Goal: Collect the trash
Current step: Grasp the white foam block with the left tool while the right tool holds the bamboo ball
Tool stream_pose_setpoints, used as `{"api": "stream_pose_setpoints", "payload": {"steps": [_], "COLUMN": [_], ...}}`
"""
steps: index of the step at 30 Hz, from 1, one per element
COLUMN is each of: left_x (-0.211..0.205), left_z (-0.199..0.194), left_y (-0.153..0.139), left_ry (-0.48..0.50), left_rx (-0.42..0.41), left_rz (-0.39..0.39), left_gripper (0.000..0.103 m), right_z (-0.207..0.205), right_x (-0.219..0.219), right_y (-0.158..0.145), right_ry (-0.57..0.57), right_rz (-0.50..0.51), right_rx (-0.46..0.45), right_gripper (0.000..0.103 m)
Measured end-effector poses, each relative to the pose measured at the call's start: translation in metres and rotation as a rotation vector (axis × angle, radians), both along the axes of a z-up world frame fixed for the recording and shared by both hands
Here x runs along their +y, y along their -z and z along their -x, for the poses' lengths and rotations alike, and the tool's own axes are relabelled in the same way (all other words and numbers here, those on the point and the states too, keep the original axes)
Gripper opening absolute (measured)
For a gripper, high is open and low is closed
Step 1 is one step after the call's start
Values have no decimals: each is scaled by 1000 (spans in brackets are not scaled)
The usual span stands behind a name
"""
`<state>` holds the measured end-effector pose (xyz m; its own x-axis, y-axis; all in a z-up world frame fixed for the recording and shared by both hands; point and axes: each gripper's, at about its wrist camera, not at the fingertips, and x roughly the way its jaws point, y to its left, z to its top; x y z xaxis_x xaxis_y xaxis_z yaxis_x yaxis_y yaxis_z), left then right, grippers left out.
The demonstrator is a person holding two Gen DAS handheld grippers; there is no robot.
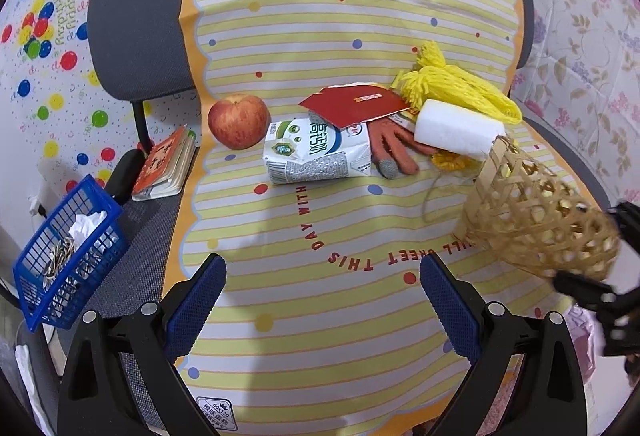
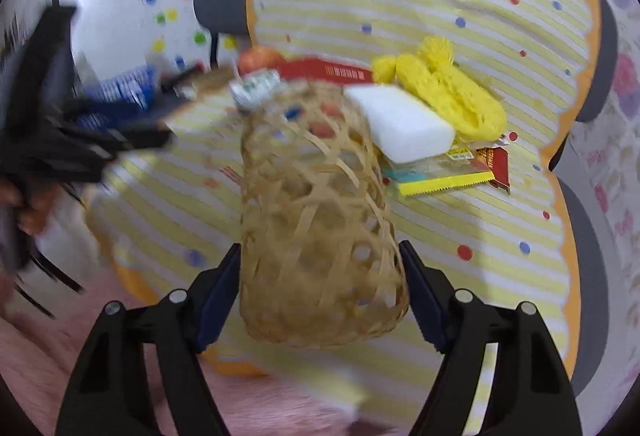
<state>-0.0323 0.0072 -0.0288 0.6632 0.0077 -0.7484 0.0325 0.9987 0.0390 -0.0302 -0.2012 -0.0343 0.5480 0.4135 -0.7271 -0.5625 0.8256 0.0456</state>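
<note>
Trash is seen scattered on a striped cloth (image 1: 320,19) spread over a grey chair (image 1: 136,35): a crumpled milk carton (image 1: 316,155) printed in green and white with Chinese characters and a barcode, a red card sleeve (image 1: 356,103) with a small label strip, and snack wrappers (image 2: 452,171) in yellow and red, partly hidden under a white foam block (image 2: 400,123). An apple (image 1: 238,120), an orange glove (image 1: 394,147) and a yellow mesh net (image 1: 452,83) are lying among them. On the cloth, the words "THIS DAY WITH" can be read in red, and a small tag near the front edge is marked "60×120". A woven bamboo basket (image 2: 316,220) is clamped between the fingers of the right gripper (image 2: 320,276), above the cloth's right side. The fingers of the left gripper (image 1: 320,300) are held wide apart, with nothing between them. A blue plastic basket (image 1: 68,256) with crumpled paper and other scraps is placed at the left, beside a small orange book (image 1: 164,165). Behind the chair, a sheet printed with balloons and "Happy Birthday" is hung at the left, and a floral sheet at the right.
</note>
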Motion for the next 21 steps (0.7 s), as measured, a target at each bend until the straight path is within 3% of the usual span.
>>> {"api": "stream_pose_setpoints", "payload": {"steps": [6,9,10,11,14,17,21], "left_x": [-15,-28,-33,-39,-58,-82,-116], "left_z": [-7,-17,-20,-26,-37,-48,-63], "left_y": [0,2,3,4,6,6,6], "left_ry": [51,89,104,124,171,221,261], "left_rx": [-17,-17,-15,-3,-3,-12,-43], "left_rz": [41,83,94,109,130,133,106], "left_gripper": [91,88,69,58,51,52,64], "right_z": [31,40,42,43,35,31,23], "right_x": [-35,-54,-59,-65,-83,-100,-115], "right_y": [-56,-71,-71,-70,-64,-58,-47], "right_ry": [203,331,367,401,483,553,612], "right_rz": [-120,-122,-118,-112,-92,-101,-101], "right_rx": [-127,-208,-221,-229,-223,-220,-187], "right_gripper": [73,73,73,73,73,73,73]}}
